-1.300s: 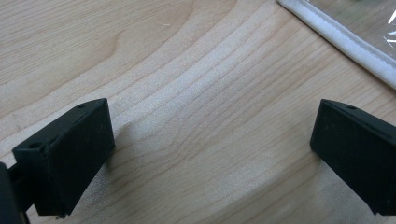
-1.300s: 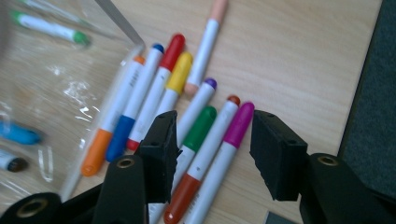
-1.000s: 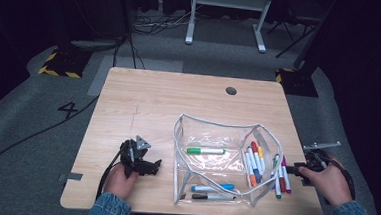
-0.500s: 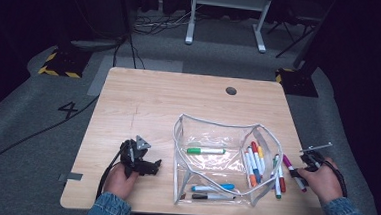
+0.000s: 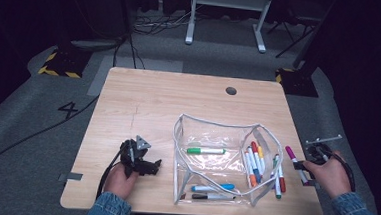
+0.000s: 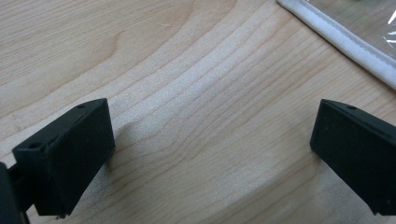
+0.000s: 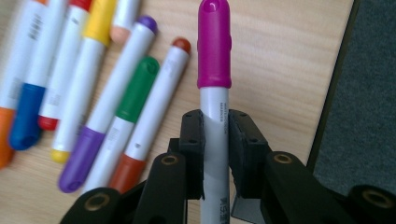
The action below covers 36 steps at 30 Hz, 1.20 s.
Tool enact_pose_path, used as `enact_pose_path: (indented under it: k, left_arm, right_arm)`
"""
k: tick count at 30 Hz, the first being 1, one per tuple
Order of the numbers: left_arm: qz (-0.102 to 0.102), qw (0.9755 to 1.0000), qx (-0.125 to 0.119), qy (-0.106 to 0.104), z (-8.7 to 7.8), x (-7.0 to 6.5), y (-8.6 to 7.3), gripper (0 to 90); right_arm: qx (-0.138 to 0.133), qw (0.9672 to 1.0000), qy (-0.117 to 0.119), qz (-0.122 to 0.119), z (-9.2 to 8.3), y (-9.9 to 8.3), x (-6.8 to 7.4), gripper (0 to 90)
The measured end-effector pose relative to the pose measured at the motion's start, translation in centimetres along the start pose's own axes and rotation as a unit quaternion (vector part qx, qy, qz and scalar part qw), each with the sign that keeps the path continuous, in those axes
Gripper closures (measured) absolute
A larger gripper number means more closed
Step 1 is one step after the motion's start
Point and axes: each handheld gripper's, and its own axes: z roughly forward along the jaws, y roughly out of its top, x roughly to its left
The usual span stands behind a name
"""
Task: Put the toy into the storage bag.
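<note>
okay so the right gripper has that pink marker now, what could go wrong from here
The right gripper clamps the magenta-capped white marker low on its barrel, so the long free end might swing or slip. Carried toward the clear plastic zip pouch, it could knock the loose markers lying beside it or snag the pouch's white rim.

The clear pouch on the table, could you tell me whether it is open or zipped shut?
Open: the clear pouch has its white zip edges spread wide apart, with the green marker lying inside.

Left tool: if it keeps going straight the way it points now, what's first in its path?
Likely the white zip edge of the clear pouch. The left tool stands open over bare table, with that edge crossing ahead at upper right. Depth is unclear, so it may meet the wood first.
</note>
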Motion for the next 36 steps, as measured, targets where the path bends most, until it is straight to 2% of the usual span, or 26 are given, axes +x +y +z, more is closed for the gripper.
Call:
enact_pose_path:
  k: [10,21,29,36]
  left_arm:
    - [0.000,1.0000,0.000,0.000,0.0,0.0,0.0,0.0]
    - [0.001,1.0000,0.000,0.001,0.0,0.0,0.0,0.0]
    - [0.000,1.0000,-0.001,0.001,0.0,0.0,0.0,0.0]
    - [0.001,1.0000,0.001,0.000,0.0,0.0,0.1,0.0]
  right_arm:
    - [-0.059,0.9976,0.023,-0.027,-4.2,2.1,1.2,77.4]
    - [-0.095,0.9921,0.052,-0.063,-7.9,3.9,3.2,77.4]
    - [-0.123,0.9853,0.077,-0.091,-10.5,5.0,5.3,77.4]
    - [-0.134,0.9765,0.111,-0.126,-12.3,6.1,7.5,77.4]
